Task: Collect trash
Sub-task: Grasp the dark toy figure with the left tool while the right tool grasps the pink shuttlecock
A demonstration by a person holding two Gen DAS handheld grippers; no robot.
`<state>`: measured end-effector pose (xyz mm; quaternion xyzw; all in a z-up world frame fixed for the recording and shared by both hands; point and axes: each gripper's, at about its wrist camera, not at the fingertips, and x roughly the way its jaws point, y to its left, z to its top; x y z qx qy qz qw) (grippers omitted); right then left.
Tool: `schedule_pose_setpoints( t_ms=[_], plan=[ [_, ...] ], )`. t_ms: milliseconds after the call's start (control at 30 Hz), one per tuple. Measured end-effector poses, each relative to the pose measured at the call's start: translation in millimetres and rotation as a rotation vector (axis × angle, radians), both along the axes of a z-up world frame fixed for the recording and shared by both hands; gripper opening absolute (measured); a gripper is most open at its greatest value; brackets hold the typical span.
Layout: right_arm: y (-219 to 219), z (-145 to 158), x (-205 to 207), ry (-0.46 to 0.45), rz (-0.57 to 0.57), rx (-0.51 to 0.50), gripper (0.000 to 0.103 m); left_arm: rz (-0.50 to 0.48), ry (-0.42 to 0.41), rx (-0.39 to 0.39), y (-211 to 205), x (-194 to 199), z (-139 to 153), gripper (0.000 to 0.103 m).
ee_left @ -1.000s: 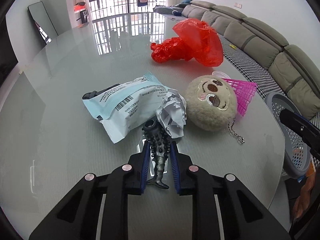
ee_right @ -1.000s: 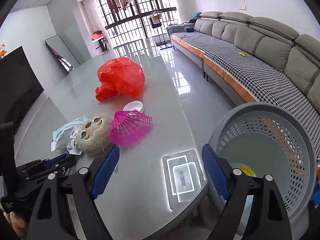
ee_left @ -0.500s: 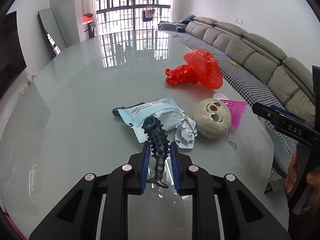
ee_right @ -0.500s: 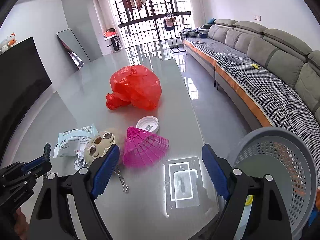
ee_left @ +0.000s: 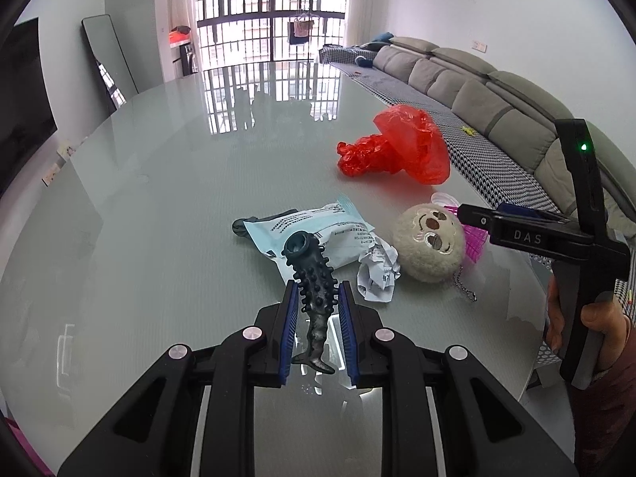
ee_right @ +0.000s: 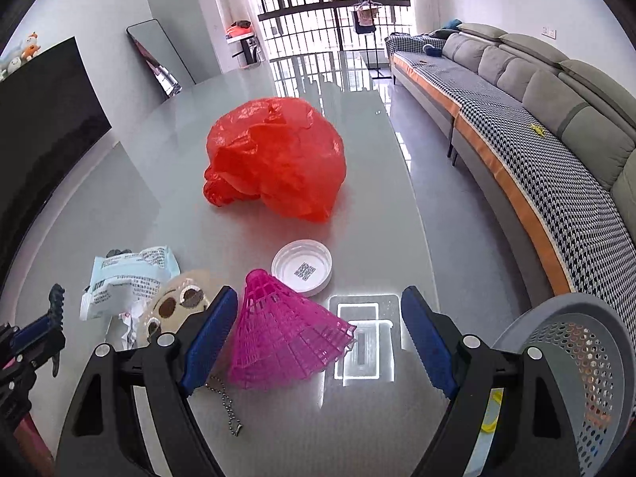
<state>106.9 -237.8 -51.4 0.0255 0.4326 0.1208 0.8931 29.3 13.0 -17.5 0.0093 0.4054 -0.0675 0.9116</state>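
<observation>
Gripping a dark studded rubber tube (ee_left: 314,290) between its blue pads, the left hand-held gripper (ee_left: 316,310) has it pinched about mid-length. That thing is blackish-grey, covered in little round bumps, with an open ring mouth at the far end and a flared, tail-like bit poking out the near end, and it's lifted clear of the glossy grey worktop (ee_left: 159,198).

Just past it there's a crumpled white paper ball (ee_left: 377,274) touching a pale blue printed plastic pouch (ee_left: 314,230), which has something dark tucked under its far left corner. Beside the paper sits a round cream plush face keychain (ee_left: 431,244) with brown eye patches and a bead chain trailing toward the near edge. Further back lies a scrunched red plastic bag (ee_left: 397,147), well apart from the rest.

The right hand-held gripper (ee_right: 318,338) is spread wide with nothing pinched, hovering over a hot pink plastic shuttlecock (ee_right: 286,342) lying on its side, the cone sitting nearer the left pad. Right behind the shuttlecock is a white bottle cap (ee_right: 302,266) lying open side up, with a QR code printed inside. Off the worktop's edge on the right stands a grey perforated waste basket (ee_right: 584,349) with something yellow at the bottom. A long grey sofa (ee_right: 556,91) runs along the wall.
</observation>
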Motion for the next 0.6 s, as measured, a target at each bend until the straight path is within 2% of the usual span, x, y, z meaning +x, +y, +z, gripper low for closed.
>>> schedule_pose_setpoints(
  t_ms=[233,600],
  plan=[
    [8,-15,-5,0.041,0.040,-0.025,0.081,-0.007,0.008,-0.002,-2,3,-4,0.021],
    [17,-19,-2,0.030,0.045,-0.023,0.080,0.001,0.011,-0.007,0,3,-6,0.021]
  ],
)
